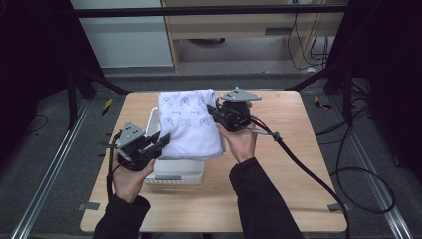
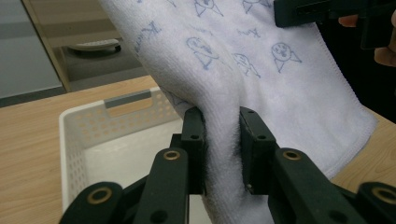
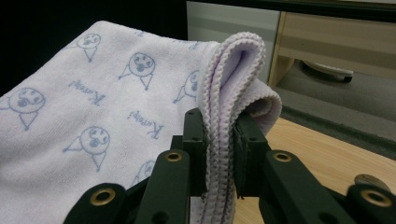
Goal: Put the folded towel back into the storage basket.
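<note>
A folded white towel (image 1: 189,122) printed with small blue figures hangs in the air above a white perforated basket (image 1: 174,172). My left gripper (image 1: 161,142) is shut on the towel's near left edge; in the left gripper view the towel (image 2: 224,154) bulges between the two jaws. My right gripper (image 1: 215,110) is shut on the far right corner, where the folded layers of the towel (image 3: 222,154) are pinched with their stitched hems showing. The basket (image 2: 70,140) lies below the towel, and its inside looks bare where I can see it.
The basket stands on a light wooden table (image 1: 278,164), left of centre. A thick black cable (image 1: 298,164) trails from the right gripper across the table's right side. Dark frame legs and a wooden cabinet (image 1: 239,30) stand beyond the far edge.
</note>
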`<action>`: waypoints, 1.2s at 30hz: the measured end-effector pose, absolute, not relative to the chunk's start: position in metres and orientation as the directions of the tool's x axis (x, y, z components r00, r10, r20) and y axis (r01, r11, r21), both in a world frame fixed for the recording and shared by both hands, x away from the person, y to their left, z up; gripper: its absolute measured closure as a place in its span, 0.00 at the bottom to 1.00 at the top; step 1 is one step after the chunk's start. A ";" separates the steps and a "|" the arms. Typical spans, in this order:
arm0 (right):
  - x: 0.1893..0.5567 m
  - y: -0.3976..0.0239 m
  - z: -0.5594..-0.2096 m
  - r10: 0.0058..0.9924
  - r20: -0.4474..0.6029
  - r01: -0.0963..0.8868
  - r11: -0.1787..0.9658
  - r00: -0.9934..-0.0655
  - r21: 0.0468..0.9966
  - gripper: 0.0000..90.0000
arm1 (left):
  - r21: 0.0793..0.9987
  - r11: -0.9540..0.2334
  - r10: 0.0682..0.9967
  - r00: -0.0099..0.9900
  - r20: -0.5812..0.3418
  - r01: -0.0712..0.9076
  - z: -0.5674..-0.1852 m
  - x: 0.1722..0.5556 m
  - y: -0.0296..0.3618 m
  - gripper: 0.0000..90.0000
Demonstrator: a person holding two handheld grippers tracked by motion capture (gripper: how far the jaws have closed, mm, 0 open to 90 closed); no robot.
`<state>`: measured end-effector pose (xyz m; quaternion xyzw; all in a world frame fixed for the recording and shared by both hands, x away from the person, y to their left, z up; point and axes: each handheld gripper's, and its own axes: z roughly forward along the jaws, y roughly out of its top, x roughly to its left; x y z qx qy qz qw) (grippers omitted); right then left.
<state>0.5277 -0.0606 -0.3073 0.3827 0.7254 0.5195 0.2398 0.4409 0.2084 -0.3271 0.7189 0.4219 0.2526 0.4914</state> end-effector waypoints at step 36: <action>0.557 -0.001 -0.353 0.795 0.073 0.362 0.190 -0.603 0.913 0.86 | 0.876 -0.161 0.890 0.451 -0.071 0.455 -0.365 0.465 0.257 0.81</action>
